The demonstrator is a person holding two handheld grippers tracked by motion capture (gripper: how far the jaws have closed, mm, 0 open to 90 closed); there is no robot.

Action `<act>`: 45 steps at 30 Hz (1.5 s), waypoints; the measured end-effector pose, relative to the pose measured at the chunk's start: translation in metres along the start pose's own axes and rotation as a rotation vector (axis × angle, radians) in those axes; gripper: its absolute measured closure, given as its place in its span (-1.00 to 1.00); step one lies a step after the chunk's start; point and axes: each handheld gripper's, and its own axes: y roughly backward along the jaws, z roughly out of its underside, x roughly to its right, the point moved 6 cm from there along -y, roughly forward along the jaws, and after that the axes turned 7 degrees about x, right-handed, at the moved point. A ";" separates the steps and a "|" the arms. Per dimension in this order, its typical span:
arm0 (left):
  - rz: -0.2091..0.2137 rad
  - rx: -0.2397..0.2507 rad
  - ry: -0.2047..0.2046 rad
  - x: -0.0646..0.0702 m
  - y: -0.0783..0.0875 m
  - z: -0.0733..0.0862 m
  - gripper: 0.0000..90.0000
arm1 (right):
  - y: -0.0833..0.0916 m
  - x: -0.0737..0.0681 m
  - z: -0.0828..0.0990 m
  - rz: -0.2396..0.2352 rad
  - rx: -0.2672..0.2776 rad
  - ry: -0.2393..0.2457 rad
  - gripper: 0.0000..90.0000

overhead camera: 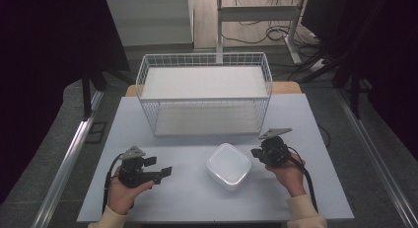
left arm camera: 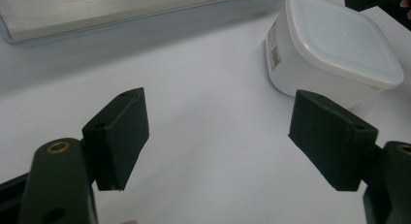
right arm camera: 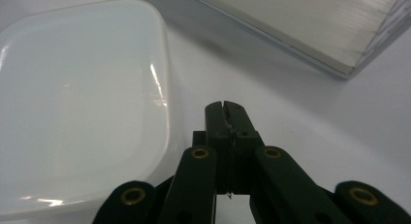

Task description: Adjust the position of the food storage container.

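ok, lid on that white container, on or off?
On. The white container sits upright on the table, and the left gripper view shows its lid seated flush around the whole rim.

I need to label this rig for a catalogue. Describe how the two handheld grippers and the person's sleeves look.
The left gripper and the right gripper are both black, with two flat, rectangular matte pads on jointed links fastened by brass-coloured rivets. Each carries a grey three-cornered plate on top and trails a black cable. The person wears cream long sleeves.
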 end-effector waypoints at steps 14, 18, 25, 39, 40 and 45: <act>-0.008 -0.003 0.006 0.000 -0.001 0.002 -0.52 | 0.000 -0.011 0.013 -0.024 -0.035 0.005 0.99; -0.009 -0.001 0.006 -0.001 0.000 0.002 -0.52 | 0.000 -0.015 0.013 -0.034 -0.040 0.006 0.99; -0.016 0.000 0.010 -0.003 0.001 0.002 -0.52 | 0.000 -0.022 0.015 -0.052 -0.038 -0.006 0.99; -0.021 -0.001 0.011 -0.004 0.000 0.004 -0.51 | 0.003 -0.044 0.021 -0.118 -0.045 -0.014 0.99; -0.020 0.000 0.010 -0.004 0.000 0.004 -0.51 | 0.003 -0.047 0.022 -0.126 -0.048 -0.016 0.99; -0.019 0.006 0.009 -0.003 0.001 0.003 -0.51 | -0.003 -0.062 0.025 -0.166 -0.078 0.004 0.99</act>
